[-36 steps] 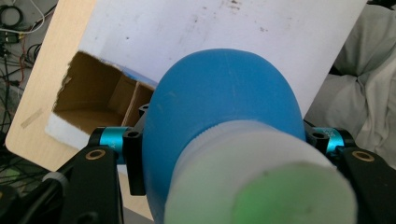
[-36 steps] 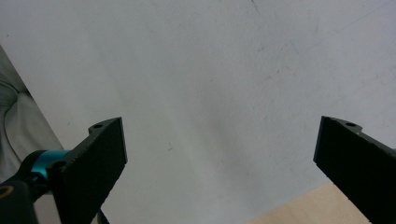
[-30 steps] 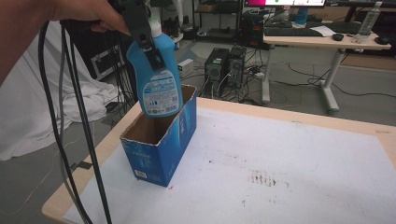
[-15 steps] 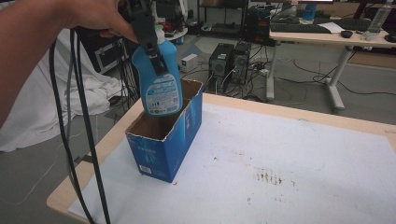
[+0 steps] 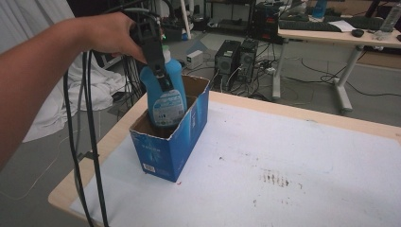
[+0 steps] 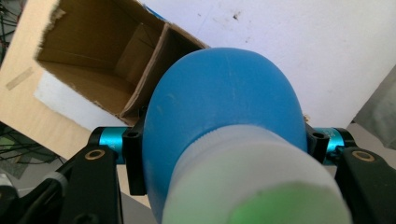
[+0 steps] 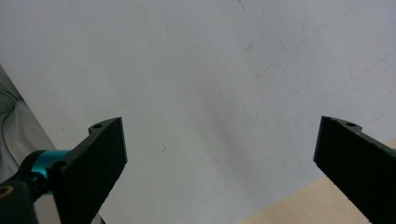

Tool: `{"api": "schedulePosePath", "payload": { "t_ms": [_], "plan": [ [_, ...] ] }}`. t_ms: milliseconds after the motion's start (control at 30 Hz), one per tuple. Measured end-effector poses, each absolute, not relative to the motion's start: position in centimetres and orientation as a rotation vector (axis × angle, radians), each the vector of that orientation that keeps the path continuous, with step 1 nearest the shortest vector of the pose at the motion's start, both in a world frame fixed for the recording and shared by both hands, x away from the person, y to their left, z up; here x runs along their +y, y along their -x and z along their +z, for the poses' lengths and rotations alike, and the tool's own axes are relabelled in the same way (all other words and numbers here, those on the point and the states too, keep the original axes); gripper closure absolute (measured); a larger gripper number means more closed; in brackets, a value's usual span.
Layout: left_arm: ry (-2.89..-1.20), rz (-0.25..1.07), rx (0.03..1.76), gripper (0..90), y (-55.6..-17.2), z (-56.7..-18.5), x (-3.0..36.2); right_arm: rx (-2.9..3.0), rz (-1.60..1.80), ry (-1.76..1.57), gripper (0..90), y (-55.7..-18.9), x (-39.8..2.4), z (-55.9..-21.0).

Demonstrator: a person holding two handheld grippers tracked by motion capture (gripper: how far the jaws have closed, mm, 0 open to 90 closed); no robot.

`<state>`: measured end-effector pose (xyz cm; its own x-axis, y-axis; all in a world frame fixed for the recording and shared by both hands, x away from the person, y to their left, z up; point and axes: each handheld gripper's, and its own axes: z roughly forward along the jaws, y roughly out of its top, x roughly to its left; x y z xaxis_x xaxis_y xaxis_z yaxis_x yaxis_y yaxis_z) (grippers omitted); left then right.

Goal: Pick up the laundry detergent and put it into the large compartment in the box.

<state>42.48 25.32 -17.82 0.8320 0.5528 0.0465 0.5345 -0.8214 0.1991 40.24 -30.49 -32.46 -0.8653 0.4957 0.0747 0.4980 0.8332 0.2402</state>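
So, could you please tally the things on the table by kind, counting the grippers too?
Blue bottle, white cap: 1
Blue cardboard box, open top: 1
Grippers: 2, the left gripper on the bottle, the right gripper above the white table cover
Total: 4

The surface is a wooden top covered by a white sheet bearing dark smudges. Beyond it, two computer towers stand on the floor among loose cables. A white-legged desk at upper right carries a keyboard and a mouse. White cloth lies heaped at left.
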Motion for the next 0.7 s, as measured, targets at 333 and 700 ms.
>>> {"api": "schedulePosePath", "payload": {
  "t_ms": [333,700],
  "plan": [
    [-2.865,0.101,0.831,38.0,-42.7,-22.3,25.5,-3.001,-0.375,0.807,1.7,-40.4,-30.2,-32.6],
    [-2.882,0.065,0.855,37.9,-43.1,-26.1,25.5,-2.999,-0.369,0.799,1.7,-40.4,-30.0,-32.7]
  ]
}}
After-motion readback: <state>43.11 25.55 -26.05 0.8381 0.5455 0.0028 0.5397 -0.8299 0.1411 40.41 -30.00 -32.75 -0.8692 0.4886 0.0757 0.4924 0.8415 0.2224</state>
